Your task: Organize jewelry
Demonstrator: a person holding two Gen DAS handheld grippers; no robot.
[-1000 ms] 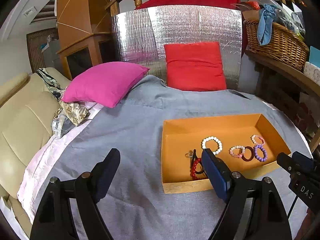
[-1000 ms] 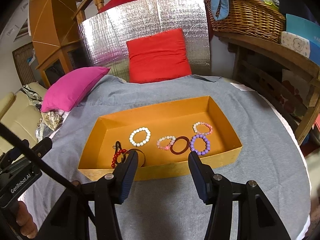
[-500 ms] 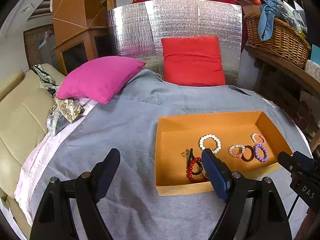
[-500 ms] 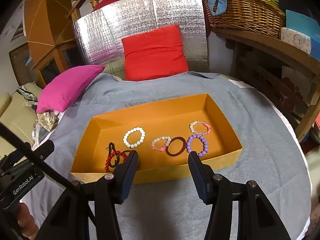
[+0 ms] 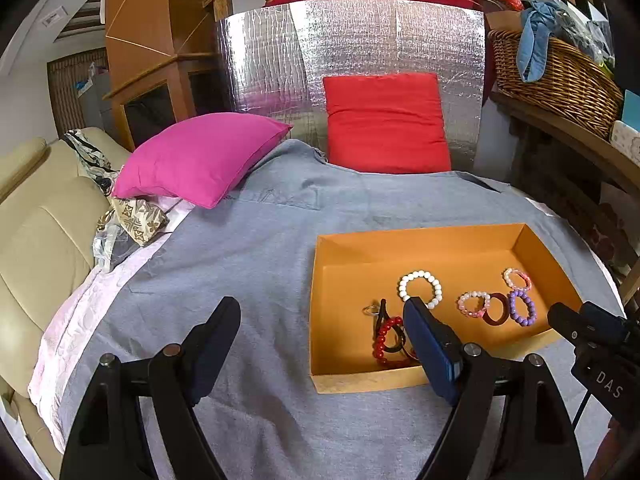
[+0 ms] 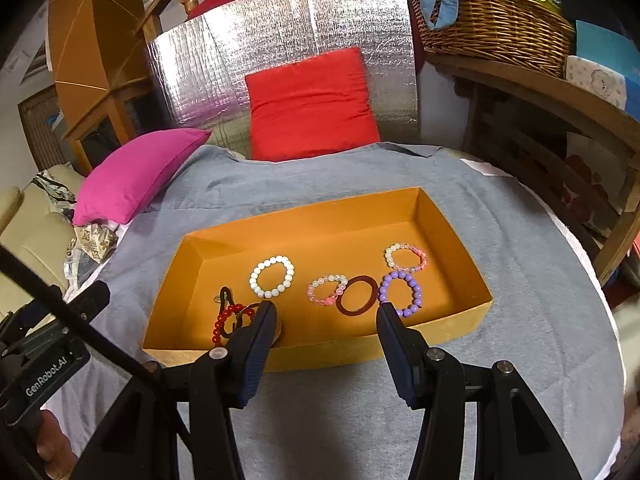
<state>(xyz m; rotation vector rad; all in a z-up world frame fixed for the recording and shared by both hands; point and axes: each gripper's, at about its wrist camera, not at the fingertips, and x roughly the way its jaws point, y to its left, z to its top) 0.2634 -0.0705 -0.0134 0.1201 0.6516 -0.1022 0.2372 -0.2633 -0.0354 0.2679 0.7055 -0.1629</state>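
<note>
An orange box [image 5: 420, 236] [image 6: 320, 354] sits on the grey cloth. Inside lie a white bead bracelet [image 5: 420, 289] [image 6: 272, 276], a red bead bracelet [image 5: 382, 338] [image 6: 224, 320] with a black hair tie, a pink bracelet [image 6: 326, 289], a dark red ring band [image 6: 357, 295], a purple bracelet [image 5: 521, 307] [image 6: 401, 294] and a pink-white bracelet [image 6: 405, 257]. My left gripper [image 5: 320, 316] is open and empty, left of the box. My right gripper [image 6: 326, 314] is open and empty, over the box's near wall.
A pink pillow [image 5: 200, 156] and a red pillow [image 5: 386, 122] lie at the back before a silver foil panel [image 5: 360, 40]. A wicker basket [image 6: 496, 24] stands on a wooden shelf at right. A beige sofa [image 5: 36, 232] is at left.
Both grippers have moved a little forward and leftward; the box now sits further right in the left wrist view. Jaws stay open. The jewelry has not moved.
</note>
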